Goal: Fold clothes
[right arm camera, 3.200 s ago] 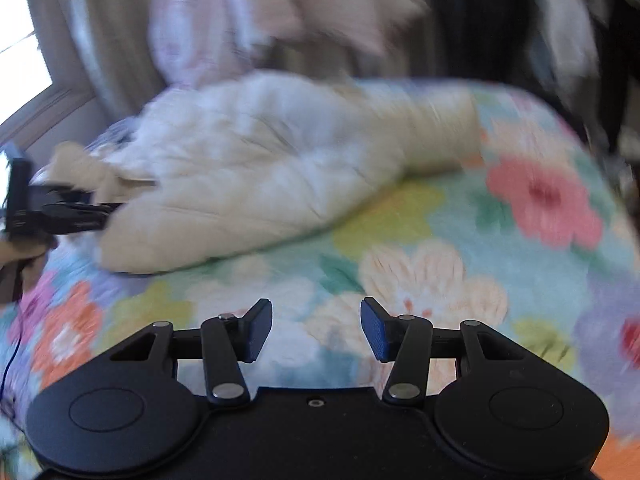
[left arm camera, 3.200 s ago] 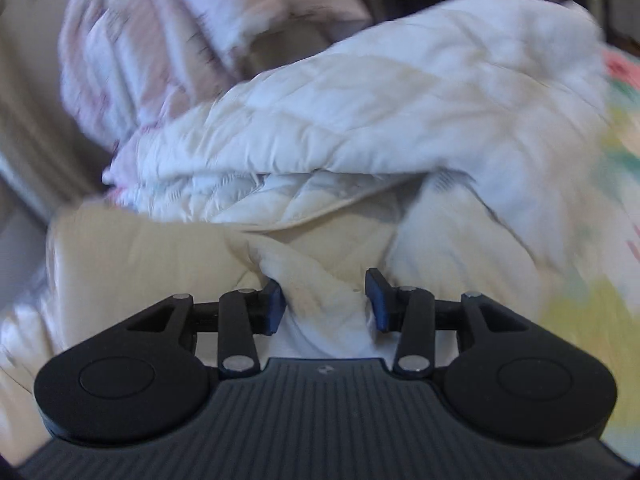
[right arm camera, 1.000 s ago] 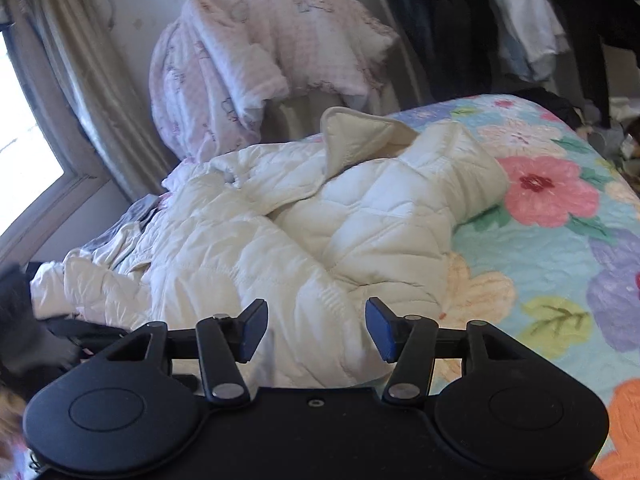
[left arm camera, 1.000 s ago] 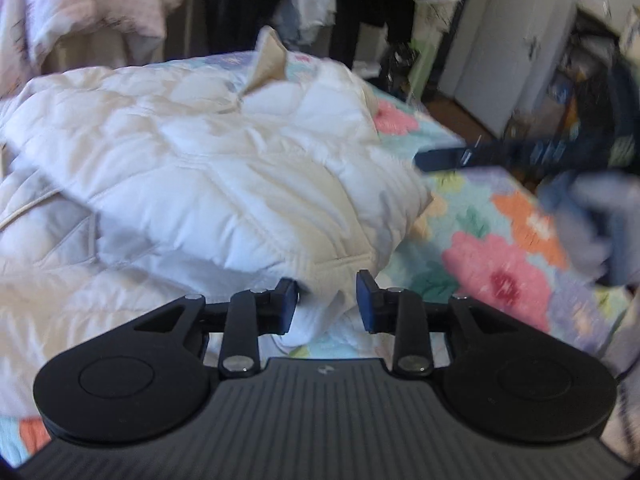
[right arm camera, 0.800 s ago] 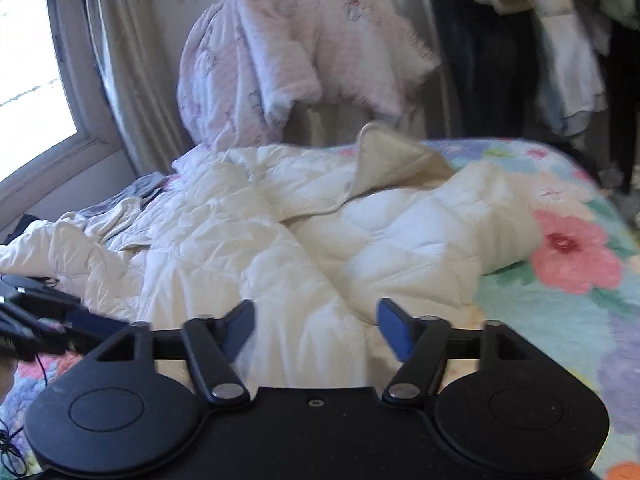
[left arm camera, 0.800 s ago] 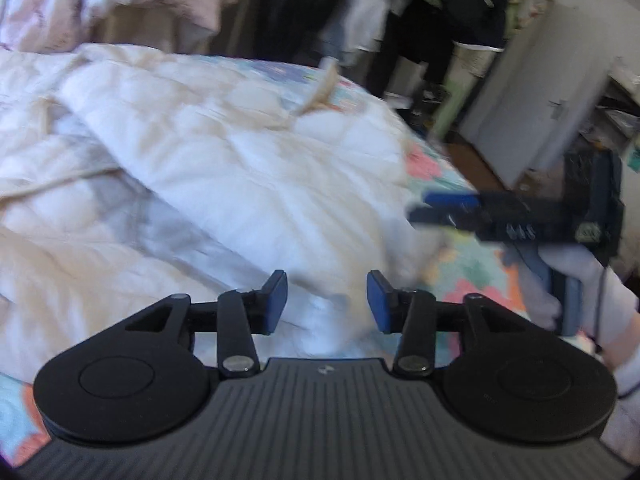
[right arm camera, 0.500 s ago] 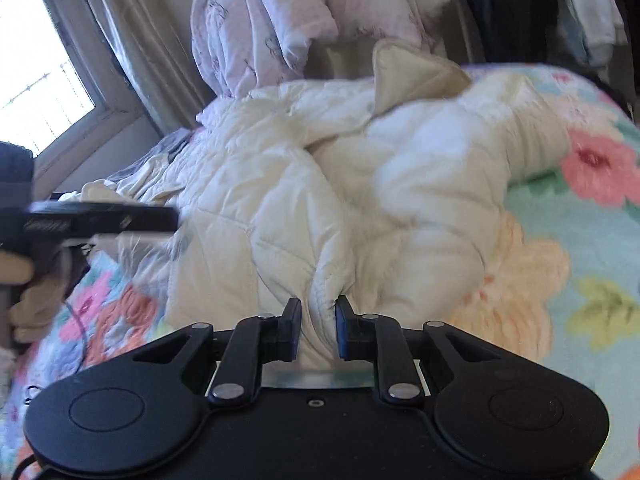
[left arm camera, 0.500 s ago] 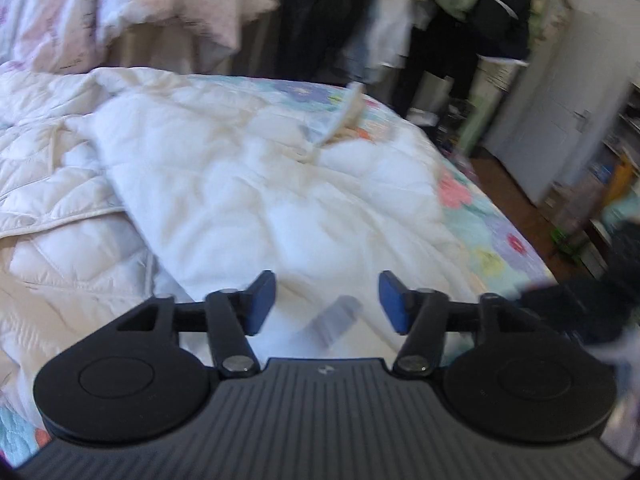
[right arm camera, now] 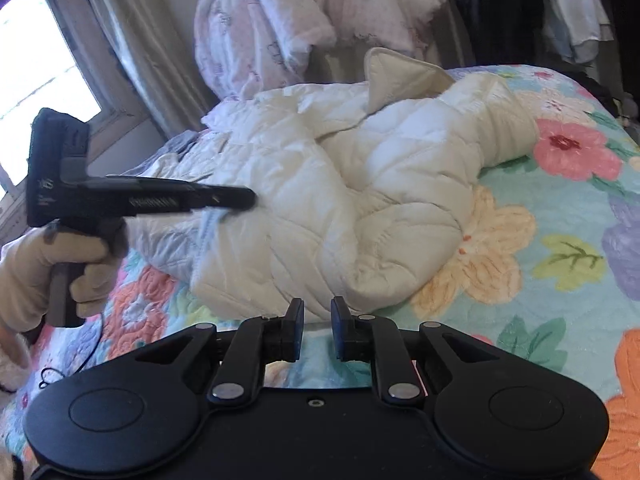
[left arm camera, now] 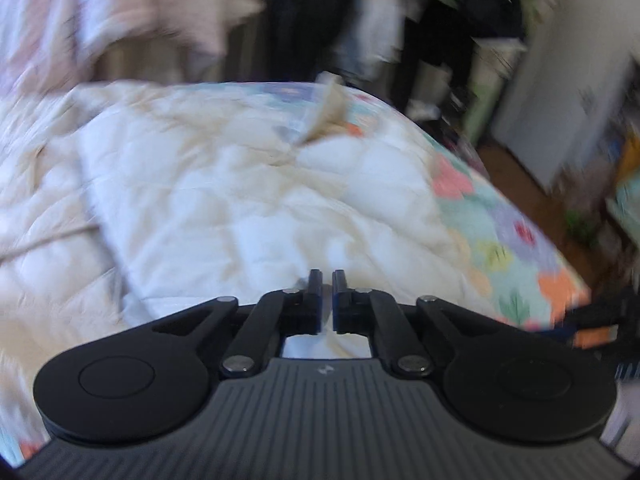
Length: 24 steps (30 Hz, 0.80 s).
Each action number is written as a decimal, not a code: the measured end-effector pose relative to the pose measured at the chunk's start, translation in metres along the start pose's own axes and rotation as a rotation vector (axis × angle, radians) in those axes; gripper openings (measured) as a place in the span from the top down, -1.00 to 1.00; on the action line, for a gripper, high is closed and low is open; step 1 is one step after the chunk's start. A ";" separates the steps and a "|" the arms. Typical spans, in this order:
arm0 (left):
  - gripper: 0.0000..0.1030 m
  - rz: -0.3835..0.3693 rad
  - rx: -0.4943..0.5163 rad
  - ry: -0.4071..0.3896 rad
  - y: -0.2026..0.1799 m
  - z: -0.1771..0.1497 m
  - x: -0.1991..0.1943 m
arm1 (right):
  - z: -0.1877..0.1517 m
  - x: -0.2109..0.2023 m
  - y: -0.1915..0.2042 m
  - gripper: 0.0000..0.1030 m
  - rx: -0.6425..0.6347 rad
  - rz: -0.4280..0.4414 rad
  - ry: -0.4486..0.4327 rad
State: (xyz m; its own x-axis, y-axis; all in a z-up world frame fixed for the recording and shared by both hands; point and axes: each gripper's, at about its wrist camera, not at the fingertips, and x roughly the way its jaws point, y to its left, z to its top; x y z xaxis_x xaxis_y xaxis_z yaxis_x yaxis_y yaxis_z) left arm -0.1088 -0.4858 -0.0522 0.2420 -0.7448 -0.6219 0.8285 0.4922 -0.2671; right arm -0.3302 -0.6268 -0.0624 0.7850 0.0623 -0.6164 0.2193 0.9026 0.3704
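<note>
Left wrist view shows the left gripper with its jaws closing, nearly together, a fold of the cream quilted jacket pinched between them; the rest of the jacket spreads ahead of the jaws across the floral bedspread; right wrist view shows the right gripper with jaws narrow, the jacket's hem between their tips, though whether the pads press it cannot be told; left of those jaws, a gloved hand holds the other gripper against the jacket.
</note>
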 end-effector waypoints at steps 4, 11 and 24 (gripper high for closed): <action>-0.16 0.102 -0.069 -0.032 0.023 0.002 -0.009 | 0.002 0.001 -0.002 0.41 0.011 -0.028 -0.016; -0.59 0.062 -0.236 -0.030 0.060 -0.008 0.009 | 0.005 0.012 -0.015 0.08 0.098 -0.041 -0.024; 0.69 -0.210 -0.232 -0.076 0.027 -0.006 0.006 | 0.013 0.009 -0.010 -0.04 0.121 -0.010 -0.028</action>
State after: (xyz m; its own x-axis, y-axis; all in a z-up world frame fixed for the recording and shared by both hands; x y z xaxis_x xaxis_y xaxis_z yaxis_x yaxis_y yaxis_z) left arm -0.0878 -0.4742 -0.0676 0.1223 -0.8682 -0.4810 0.7293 0.4073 -0.5497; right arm -0.3177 -0.6407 -0.0619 0.7980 0.0401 -0.6013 0.2939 0.8451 0.4465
